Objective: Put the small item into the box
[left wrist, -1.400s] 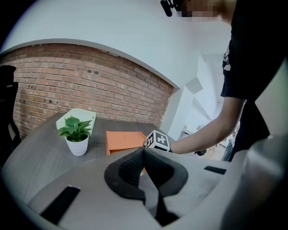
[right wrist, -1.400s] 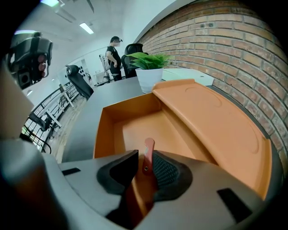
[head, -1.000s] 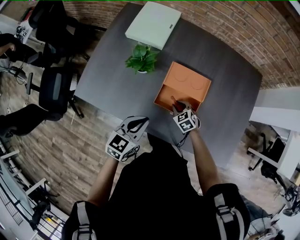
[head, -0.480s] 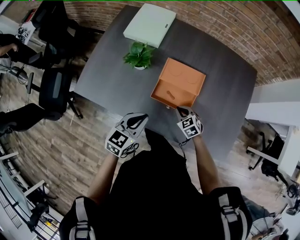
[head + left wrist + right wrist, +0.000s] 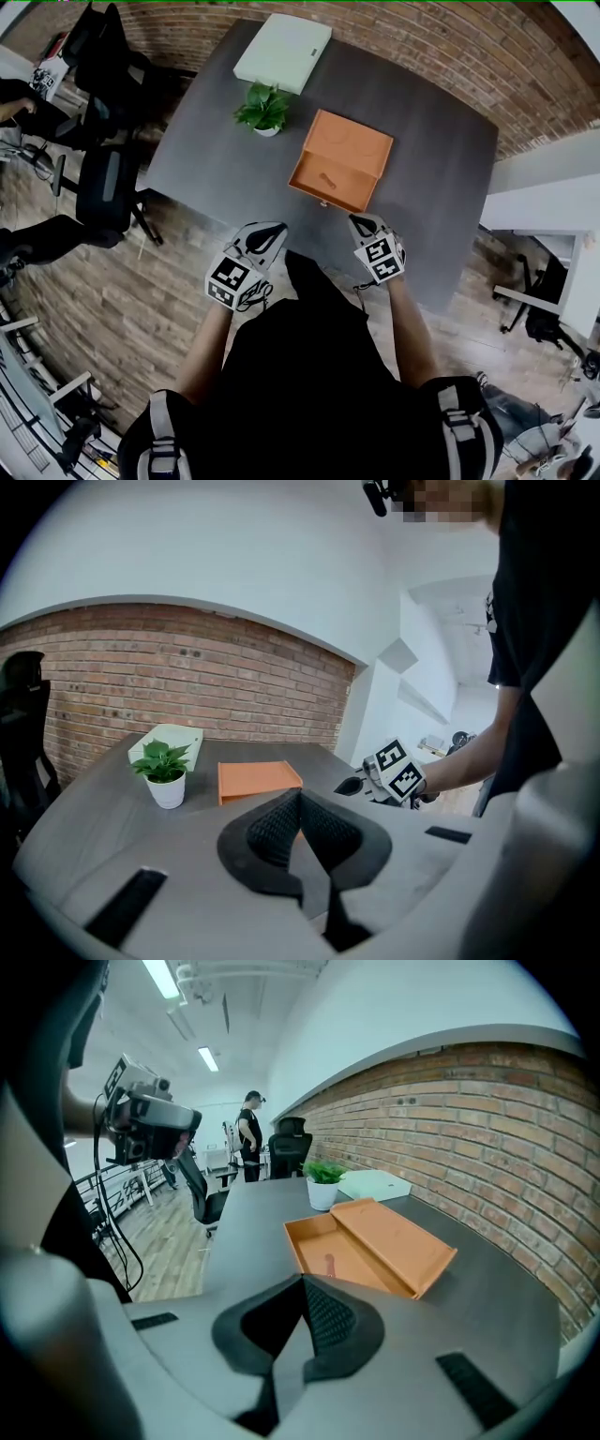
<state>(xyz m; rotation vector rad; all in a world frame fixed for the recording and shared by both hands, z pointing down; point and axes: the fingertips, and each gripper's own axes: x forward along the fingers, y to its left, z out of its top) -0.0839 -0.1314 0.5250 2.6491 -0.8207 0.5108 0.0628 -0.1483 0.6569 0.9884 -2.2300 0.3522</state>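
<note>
The right gripper [image 5: 364, 228] is now sitting pulled back to the near side of the orange box [image 5: 349, 187], its jaws pressed together and empty; a second ago they were spread over the box. The small item [image 5: 325, 176] is lying inside the box. The left gripper [image 5: 261, 236] is hovering at the table's [image 5: 216, 169] near edge, jaws together.

Box [image 5: 354, 190]: orange, shallow, open. The lid was folded back flat behind the tray, and the box sat on the dark table [image 5: 216, 159].

Item [image 5: 330, 1265]: small, reddish-brown, elongated. It lay flat on the tray floor, roughly mid-floor, and touched no wall.
</note>
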